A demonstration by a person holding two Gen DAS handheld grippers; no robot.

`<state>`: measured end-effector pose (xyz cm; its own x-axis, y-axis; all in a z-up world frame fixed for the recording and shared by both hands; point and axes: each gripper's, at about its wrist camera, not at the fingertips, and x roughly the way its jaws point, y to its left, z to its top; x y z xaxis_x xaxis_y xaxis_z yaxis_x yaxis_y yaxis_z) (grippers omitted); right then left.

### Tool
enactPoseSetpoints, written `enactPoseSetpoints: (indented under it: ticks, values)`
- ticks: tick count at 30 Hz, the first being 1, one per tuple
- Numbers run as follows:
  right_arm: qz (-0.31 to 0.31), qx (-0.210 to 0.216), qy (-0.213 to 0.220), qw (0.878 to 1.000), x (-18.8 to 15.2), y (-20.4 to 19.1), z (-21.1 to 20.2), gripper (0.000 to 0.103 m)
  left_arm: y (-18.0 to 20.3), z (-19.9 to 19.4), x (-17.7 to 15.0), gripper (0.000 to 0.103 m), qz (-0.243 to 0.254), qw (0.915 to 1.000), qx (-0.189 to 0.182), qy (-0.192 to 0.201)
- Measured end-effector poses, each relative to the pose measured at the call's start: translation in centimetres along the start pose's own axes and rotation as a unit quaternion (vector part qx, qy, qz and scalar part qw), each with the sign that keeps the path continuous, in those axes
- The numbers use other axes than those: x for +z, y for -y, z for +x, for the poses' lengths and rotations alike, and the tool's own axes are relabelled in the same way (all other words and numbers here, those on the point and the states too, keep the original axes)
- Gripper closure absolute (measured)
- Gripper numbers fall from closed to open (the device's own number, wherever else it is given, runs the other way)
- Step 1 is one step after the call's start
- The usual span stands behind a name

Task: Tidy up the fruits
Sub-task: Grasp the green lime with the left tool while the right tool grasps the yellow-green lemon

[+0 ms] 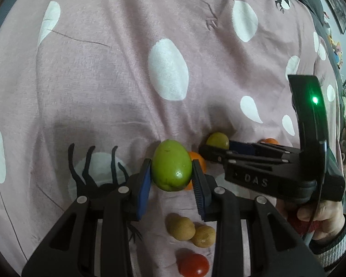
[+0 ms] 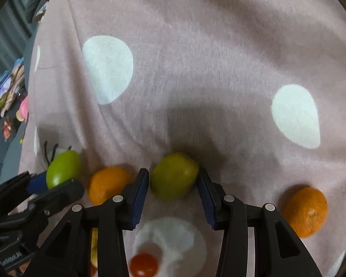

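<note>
My left gripper (image 1: 171, 175) is shut on a green fruit (image 1: 171, 165), held just above the pink spotted cloth (image 1: 126, 80); it also shows in the right wrist view (image 2: 62, 169). My right gripper (image 2: 174, 184) is open, its pads on either side of a second, yellow-green fruit (image 2: 174, 175) that lies on the cloth; this fruit shows in the left wrist view (image 1: 217, 140). An orange (image 2: 107, 184) lies between the two green fruits. Another orange (image 2: 305, 211) lies to the right.
Two small brown fruits (image 1: 189, 230) and a red tomato (image 1: 193, 265) lie on the cloth below my left gripper. The tomato also shows in the right wrist view (image 2: 144, 265). Clutter (image 2: 9, 92) lies past the cloth's left edge.
</note>
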<state>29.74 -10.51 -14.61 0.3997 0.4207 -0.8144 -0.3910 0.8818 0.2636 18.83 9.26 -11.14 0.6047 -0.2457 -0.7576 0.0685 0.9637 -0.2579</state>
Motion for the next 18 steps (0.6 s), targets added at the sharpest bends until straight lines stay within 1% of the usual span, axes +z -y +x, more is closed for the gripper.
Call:
enactPoseSetpoints:
  ticks: [3,5,8,9,14,18]
  values:
    - [0.009,0.001,0.001,1.0,0.3,0.1,0.4,0.057,-0.4,-0.1,-0.2,0.07,-0.002,1.0,0.004,-0.002]
    - [-0.006,-0.019,0.004,1.0,0.4,-0.4,0.7,0.063,-0.4,-0.3,-0.1,0.07,-0.004,1.0,0.003,-0.002]
    - [-0.021,-0.04,0.009,0.999,-0.6,-0.9,0.0,0.064,0.0,-0.9,-0.2,0.07,0.001,1.0,0.005,-0.004]
    - [-0.021,-0.041,0.011,0.999,-0.8,-0.8,-0.5,0.064,0.4,-1.0,-0.3,0.07,0.004,1.0,0.005,-0.004]
    - [-0.035,-0.048,0.054,0.997,-3.0,-1.1,-6.2,0.064,1.8,-3.0,-1.0,0.07,0.02,0.9998,0.0,-0.001]
    - [-0.039,-0.058,0.08,0.994,-5.3,-1.4,-10.6,0.064,3.9,-4.3,-1.9,0.07,0.037,0.9993,-0.01,-0.002]
